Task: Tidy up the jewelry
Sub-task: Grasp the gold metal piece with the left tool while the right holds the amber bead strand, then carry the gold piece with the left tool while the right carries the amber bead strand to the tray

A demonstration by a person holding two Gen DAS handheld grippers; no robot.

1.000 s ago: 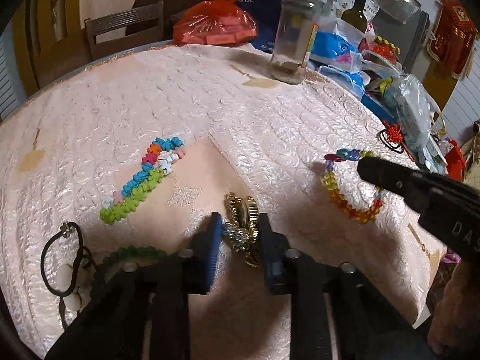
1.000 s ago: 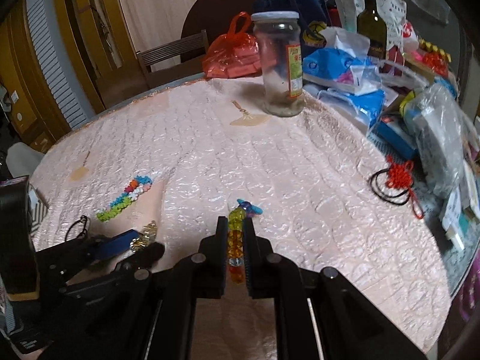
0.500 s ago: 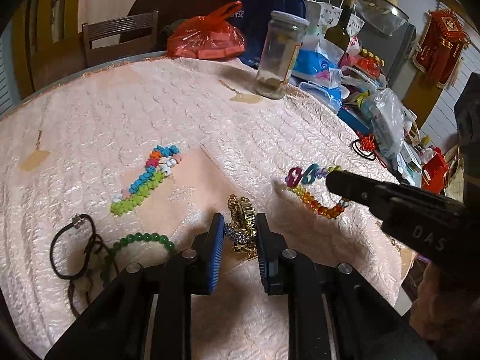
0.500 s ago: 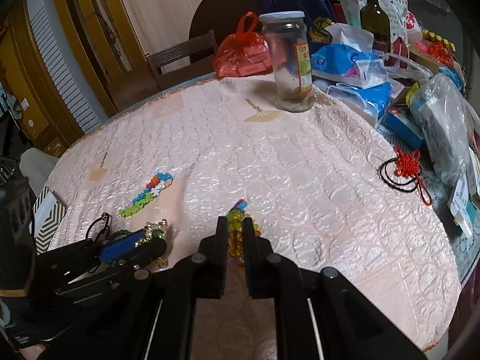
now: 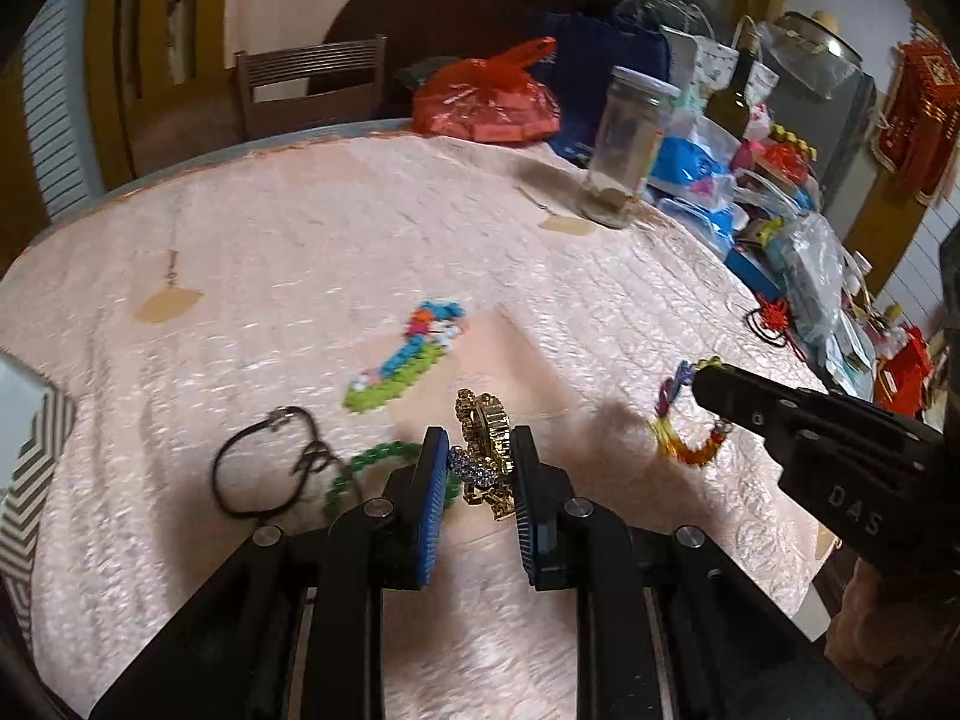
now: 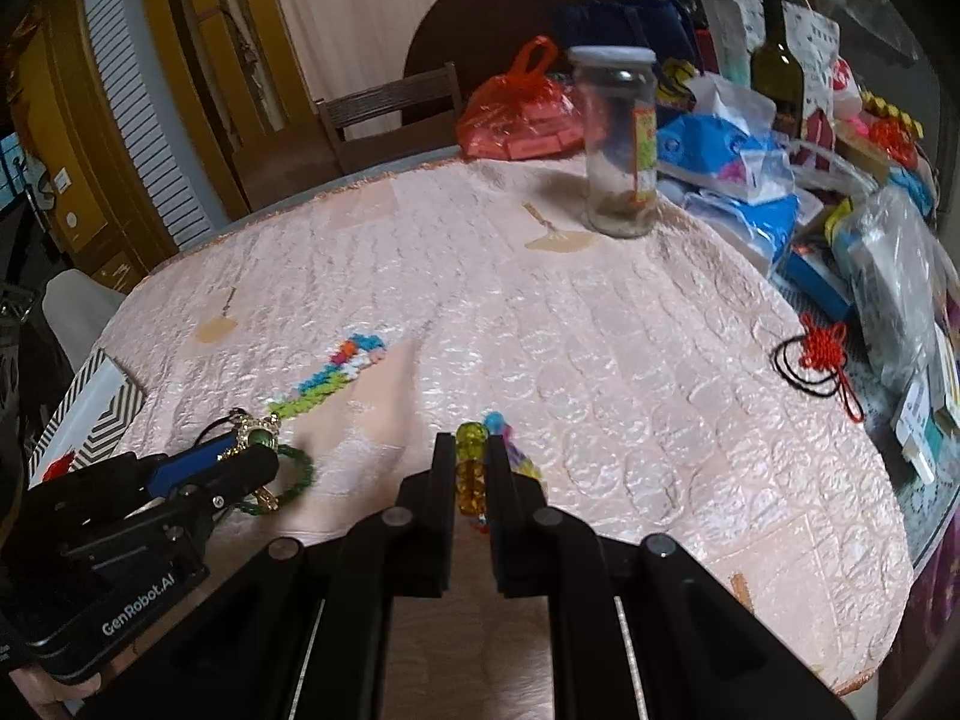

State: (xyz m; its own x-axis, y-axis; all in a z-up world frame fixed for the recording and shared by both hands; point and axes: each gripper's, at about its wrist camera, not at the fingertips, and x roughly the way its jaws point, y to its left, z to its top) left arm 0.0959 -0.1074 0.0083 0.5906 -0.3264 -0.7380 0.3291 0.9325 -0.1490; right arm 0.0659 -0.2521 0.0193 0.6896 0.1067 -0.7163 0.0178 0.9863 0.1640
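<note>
My left gripper (image 5: 477,468) is shut on a gold bracelet with a rhinestone charm (image 5: 485,456) and holds it above the pink tablecloth (image 5: 300,240); it also shows in the right wrist view (image 6: 252,450). My right gripper (image 6: 470,462) is shut on a bracelet of yellow, orange and coloured beads (image 6: 471,468), which hangs from its tip in the left wrist view (image 5: 684,426). A multicoloured bead bracelet (image 5: 414,354), a green bead bracelet (image 5: 360,468) and a black cord necklace (image 5: 264,468) lie on the cloth.
A glass jar (image 6: 618,144) stands at the back. A red plastic bag (image 6: 522,108), a wine bottle (image 6: 774,66) and blue packets (image 6: 738,180) crowd the back right. A red knot charm with black cord (image 6: 816,354) lies at right. A striped box (image 6: 84,420) is at left.
Both grippers have risen and pulled back with their bracelets. The right gripper's bead bracelet has come off the cloth and now hangs from it.
</note>
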